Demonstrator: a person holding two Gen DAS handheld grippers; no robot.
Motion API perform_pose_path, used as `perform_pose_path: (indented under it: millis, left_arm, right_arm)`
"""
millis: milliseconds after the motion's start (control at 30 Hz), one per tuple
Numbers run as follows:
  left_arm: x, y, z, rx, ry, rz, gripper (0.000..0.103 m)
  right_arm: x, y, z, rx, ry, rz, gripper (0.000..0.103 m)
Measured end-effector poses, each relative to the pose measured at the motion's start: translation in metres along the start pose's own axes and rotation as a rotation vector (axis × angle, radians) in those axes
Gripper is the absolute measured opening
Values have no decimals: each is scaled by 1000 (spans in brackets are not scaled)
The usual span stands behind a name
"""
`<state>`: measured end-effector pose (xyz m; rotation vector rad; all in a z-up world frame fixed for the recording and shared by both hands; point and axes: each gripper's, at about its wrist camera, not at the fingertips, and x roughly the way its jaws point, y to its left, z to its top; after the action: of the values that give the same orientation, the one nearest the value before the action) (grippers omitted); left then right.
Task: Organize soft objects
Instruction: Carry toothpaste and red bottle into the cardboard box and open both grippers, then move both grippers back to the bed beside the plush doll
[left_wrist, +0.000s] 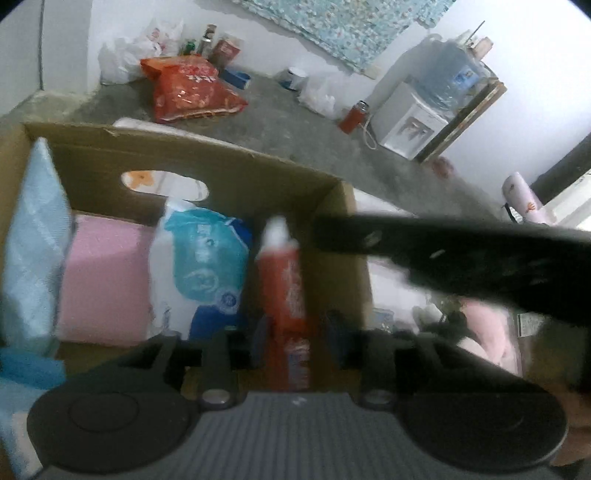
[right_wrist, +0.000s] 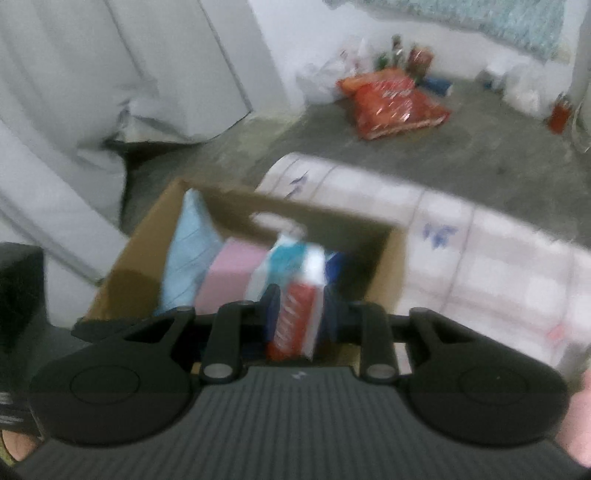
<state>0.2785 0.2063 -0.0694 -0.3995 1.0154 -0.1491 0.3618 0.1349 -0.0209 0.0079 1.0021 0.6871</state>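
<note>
A cardboard box (left_wrist: 236, 158) stands on a patterned bed cover and also shows in the right wrist view (right_wrist: 133, 273). It holds a light blue cloth (left_wrist: 33, 240), a pink block (left_wrist: 107, 280) and a white-and-teal soft pack (left_wrist: 203, 266). My left gripper (left_wrist: 291, 332) is shut on a red tube (left_wrist: 282, 291) with a white cap, held upright inside the box at its right side. My right gripper (right_wrist: 297, 314) is shut on a red-and-white pack (right_wrist: 295, 317) above the box's near edge. The right gripper's black body crosses the left wrist view (left_wrist: 461, 258).
The bed cover (right_wrist: 480, 258) spreads to the right of the box. On the concrete floor beyond lie a red snack bag (left_wrist: 192, 92), white plastic bags (left_wrist: 129, 51), bottles and a water dispenser (left_wrist: 424, 107). A grey curtain (right_wrist: 110, 74) hangs to the left.
</note>
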Motion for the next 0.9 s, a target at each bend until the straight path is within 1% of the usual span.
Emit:
perform_pose_path:
  millis: [67, 233, 300, 367, 500, 633, 700, 733, 833, 900]
  left_arm:
    - [6, 4, 1, -11, -13, 16, 58]
    - [2, 12, 1, -59, -39, 38, 63]
    - [-8, 11, -1, -61, -55, 52, 68]
    - [-21, 8, -4, -63, -79, 59, 69]
    - [-56, -5, -9, -51, -132, 74, 73]
    - [-104, -28, -26, -2, -190, 82, 80]
    - [-129, -46, -40, 41, -227, 90, 85]
    - [-137, -55, -45, 62, -237, 90, 86]
    - [-160, -86, -70, 132, -255, 76, 89]
    - [-165, -106, -85, 166, -245, 60, 90]
  right_arm:
    - [-2, -2, 4, -22, -34, -34, 26]
    - [-18, -6, 5, -33, -87, -33, 26]
    - [-29, -7, 1, -37, -107, -39, 27]
    - [-45, -8, -3, -25, -130, -28, 27]
    - [-95, -12, -21, 22, -201, 16, 29]
    - [-166, -18, -56, 58, -280, 36, 33]
    - [-204, -26, -79, 83, -317, 40, 41]
    - [-226, -31, -94, 97, -337, 36, 43]
    - [-282, -47, -139, 131, -387, 0, 49]
    - [-311, -59, -173, 162, -408, -31, 53]
